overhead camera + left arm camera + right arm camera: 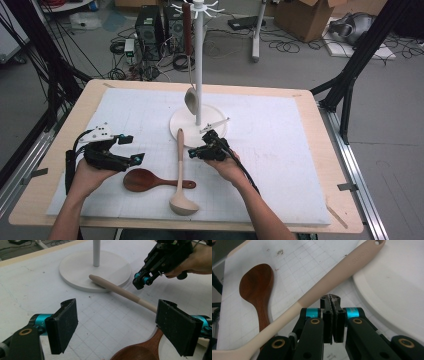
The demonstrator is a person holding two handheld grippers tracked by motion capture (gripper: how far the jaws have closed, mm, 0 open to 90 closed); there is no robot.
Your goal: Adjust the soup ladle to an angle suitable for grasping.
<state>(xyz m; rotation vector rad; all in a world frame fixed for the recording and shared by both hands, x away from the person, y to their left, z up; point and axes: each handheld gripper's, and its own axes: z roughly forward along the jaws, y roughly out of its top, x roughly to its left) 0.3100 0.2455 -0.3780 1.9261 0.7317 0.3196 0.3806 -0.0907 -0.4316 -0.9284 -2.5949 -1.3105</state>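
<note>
A beige ladle [180, 165] lies on the white mat, its handle tip resting on the round base [175, 131] of a white hook stand [198, 65]. A brown wooden spoon [142, 180] lies under the ladle's handle, bowl to the left. My right gripper [192, 152] hovers just right of the ladle's handle, jaws shut with nothing between them; in the right gripper view its tips [331, 298] sit beside the handle [337, 272]. My left gripper [134, 149] is held open left of the spoon, and its pads [62, 325] frame the ladle handle [117, 290] and the spoon [140, 350] from a distance.
A second ladle [190, 97] with a dark handle hangs from the stand's top hooks. The mat lies on a wooden table [320, 150]. Computer towers, cables and cardboard boxes stand on the floor beyond. The stand's base [392, 285] lies close to the right gripper.
</note>
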